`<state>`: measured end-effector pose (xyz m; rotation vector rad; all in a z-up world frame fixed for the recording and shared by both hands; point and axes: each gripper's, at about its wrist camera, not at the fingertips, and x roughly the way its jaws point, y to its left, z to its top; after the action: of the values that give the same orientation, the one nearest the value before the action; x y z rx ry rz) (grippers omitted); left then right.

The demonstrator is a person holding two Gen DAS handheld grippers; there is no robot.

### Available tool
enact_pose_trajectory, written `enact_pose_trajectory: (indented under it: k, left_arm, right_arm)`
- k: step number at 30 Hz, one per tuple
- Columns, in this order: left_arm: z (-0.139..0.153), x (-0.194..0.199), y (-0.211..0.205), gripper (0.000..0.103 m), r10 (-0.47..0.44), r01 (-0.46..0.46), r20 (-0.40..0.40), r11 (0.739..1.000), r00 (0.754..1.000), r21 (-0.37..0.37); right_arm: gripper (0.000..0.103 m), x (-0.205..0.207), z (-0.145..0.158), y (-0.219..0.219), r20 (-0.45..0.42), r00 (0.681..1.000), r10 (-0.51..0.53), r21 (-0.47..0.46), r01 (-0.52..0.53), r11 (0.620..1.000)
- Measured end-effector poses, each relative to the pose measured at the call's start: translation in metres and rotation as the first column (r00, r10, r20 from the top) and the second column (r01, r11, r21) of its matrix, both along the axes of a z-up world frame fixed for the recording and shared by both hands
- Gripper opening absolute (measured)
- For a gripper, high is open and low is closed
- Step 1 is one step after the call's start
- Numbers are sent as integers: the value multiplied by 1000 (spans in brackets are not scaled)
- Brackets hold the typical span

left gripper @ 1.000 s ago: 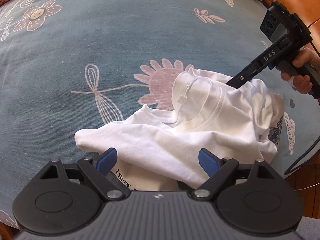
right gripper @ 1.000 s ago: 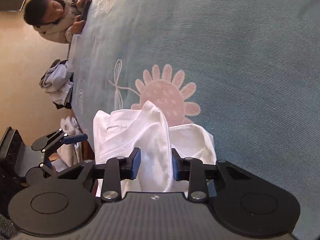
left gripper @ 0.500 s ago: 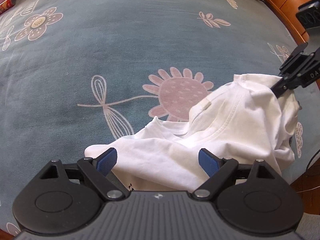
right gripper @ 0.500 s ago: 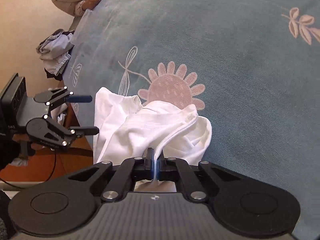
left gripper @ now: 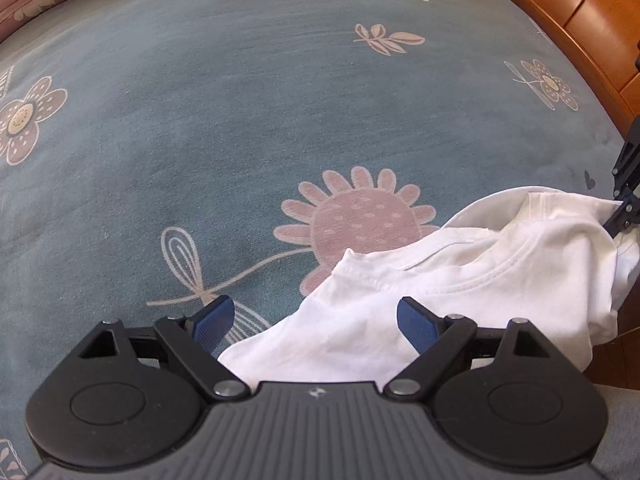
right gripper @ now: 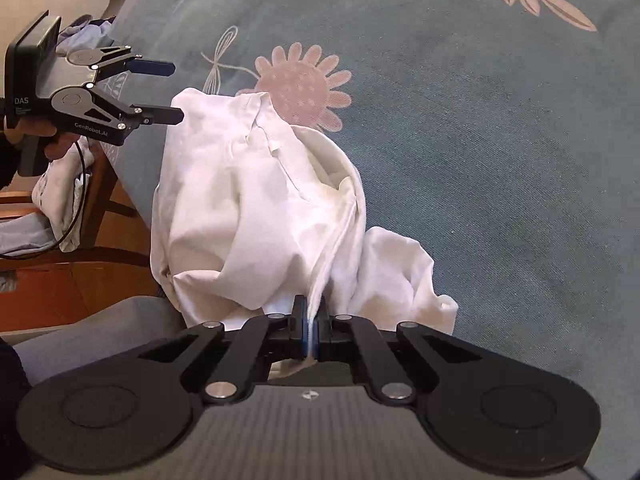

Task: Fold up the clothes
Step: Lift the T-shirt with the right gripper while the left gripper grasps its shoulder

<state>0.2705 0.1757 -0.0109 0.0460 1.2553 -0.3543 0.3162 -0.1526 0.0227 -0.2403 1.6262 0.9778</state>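
A crumpled white T-shirt (left gripper: 460,292) lies at the near edge of a blue-grey flowered bed cover (left gripper: 280,100); it also shows in the right wrist view (right gripper: 256,208). My right gripper (right gripper: 311,322) is shut on a fold of the shirt and holds it pulled up; its black tip shows at the right edge of the left wrist view (left gripper: 624,212). My left gripper (left gripper: 314,320) is open and empty, just above the shirt's near edge. It also shows in the right wrist view (right gripper: 168,92), open, left of the shirt.
A wooden bed frame (left gripper: 580,20) runs along the far right. More clothes (right gripper: 60,184) hang over a wooden chair by the bed's edge at the left. The bed cover (right gripper: 500,140) stretches away beyond the shirt.
My right gripper closed on the shirt and pulled it toward the right and the bed's edge. My left gripper stayed open and drew back a little from the shirt.
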Motion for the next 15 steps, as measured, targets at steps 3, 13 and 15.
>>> enact_pose_trajectory:
  k: [3, 13, 15]
  left_arm:
    - [-15, 22, 3, 87, -76, 75, -28, 997, 997, -34]
    - [-54, 39, 13, 57, -174, 155, -227, 983, 958, -100]
    - [-59, 34, 12, 57, -184, 162, -248, 981, 951, -106]
  right_arm:
    - [3, -3, -6, 1, 1, 1000, -9, 6, 9, 1000]
    - [3, -17, -30, -9, -6, 1000, -5, -40, 5, 999]
    - [3, -22, -35, -10, -4, 1000, 12, -60, -12, 998]
